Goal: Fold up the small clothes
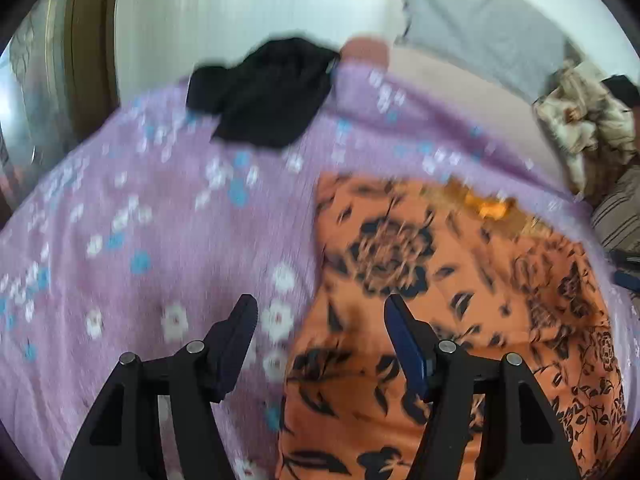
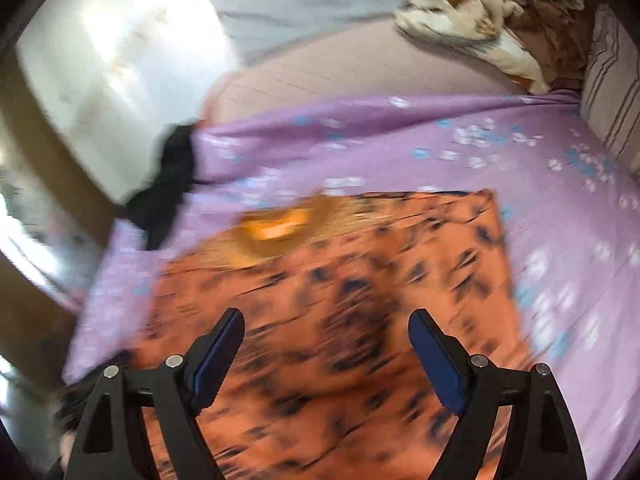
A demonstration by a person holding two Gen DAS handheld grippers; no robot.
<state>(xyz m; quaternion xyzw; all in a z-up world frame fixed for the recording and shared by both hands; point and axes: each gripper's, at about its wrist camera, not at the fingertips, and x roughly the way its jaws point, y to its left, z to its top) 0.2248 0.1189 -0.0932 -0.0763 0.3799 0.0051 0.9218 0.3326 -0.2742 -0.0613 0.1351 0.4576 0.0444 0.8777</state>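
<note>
An orange garment with a black flower print lies flat on a purple flowered bedsheet; its gold neckline is at the far edge. My left gripper is open and empty, above the garment's left edge. In the right wrist view the same orange garment fills the middle, blurred, with the neckline at its far left. My right gripper is open and empty above the garment. A black garment lies bunched at the sheet's far edge and shows in the right wrist view.
A grey pillow and a crumpled cream patterned cloth lie at the head of the bed. A striped pillow sits at the right. A brown wooden frame stands beyond the bed's left side.
</note>
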